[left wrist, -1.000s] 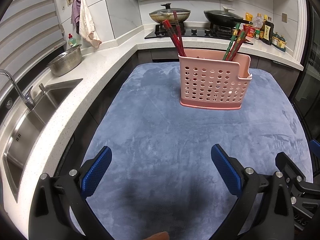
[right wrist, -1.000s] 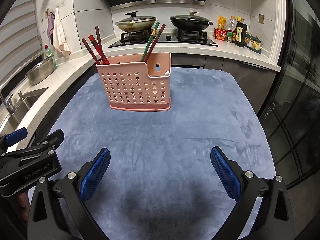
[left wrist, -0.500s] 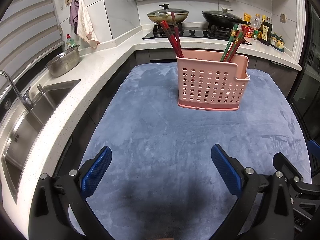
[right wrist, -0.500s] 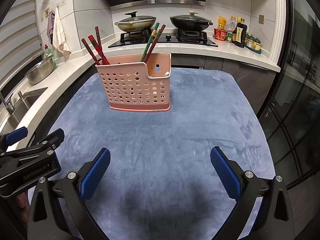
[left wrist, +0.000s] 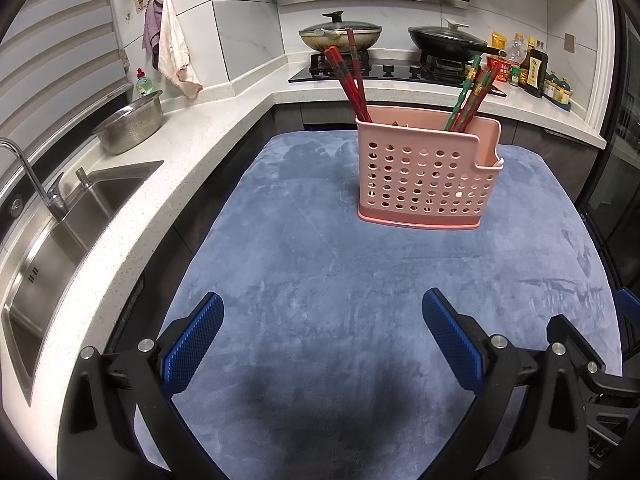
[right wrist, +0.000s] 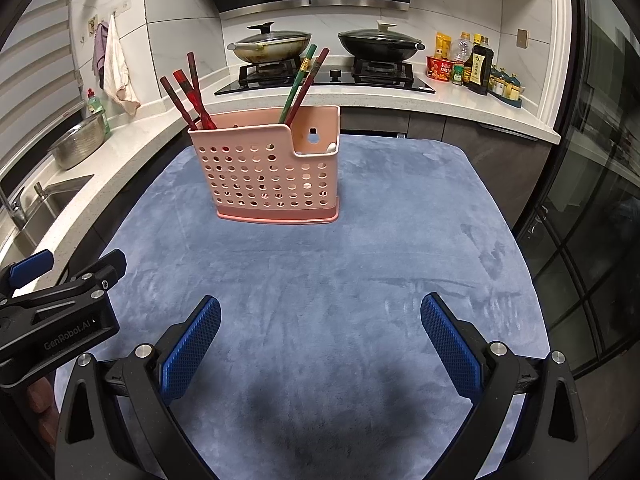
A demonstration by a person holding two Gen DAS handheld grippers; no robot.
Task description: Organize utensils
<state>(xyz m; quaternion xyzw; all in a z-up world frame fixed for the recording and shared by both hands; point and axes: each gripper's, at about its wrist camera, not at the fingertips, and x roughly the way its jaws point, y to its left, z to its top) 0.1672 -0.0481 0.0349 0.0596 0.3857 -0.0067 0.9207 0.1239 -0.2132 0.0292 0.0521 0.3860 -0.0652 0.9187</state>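
- Pink perforated plastic makes up the utensil holder (left wrist: 427, 178), which we see standing upright on the blue velvety mat (left wrist: 320, 272), toward the mat's far side and well ahead of both tools.
- We count two groups of chopsticks in it: red chopsticks (left wrist: 351, 80) lean out of the left end, and a mixed green and red bundle (left wrist: 470, 98) leans out of the middle-right part, just left of the notched compartment.
- From the right wrist we see the same holder (right wrist: 272, 172) with the red sticks (right wrist: 188, 96) at its left and the green and red pair (right wrist: 302, 84) toward its right; a keyhole slot shows in its back wall.
- Our left gripper (left wrist: 322, 340) hangs low over the near part of the mat with its blue-padded fingers (left wrist: 192, 346) spread wide and nothing between them.
- Our right gripper (right wrist: 320, 342) is likewise spread wide above the mat, its blue pads (right wrist: 450, 346) clasping nothing.
- We also see the left tool's black body at the lower left of the right wrist view, beside the right one.
- Off the mat, a white speckled counter (left wrist: 160, 184) carries a steel sink (left wrist: 60, 240) and a metal colander (left wrist: 130, 126); two lidded pans (right wrist: 272, 46) sit on the stove behind.
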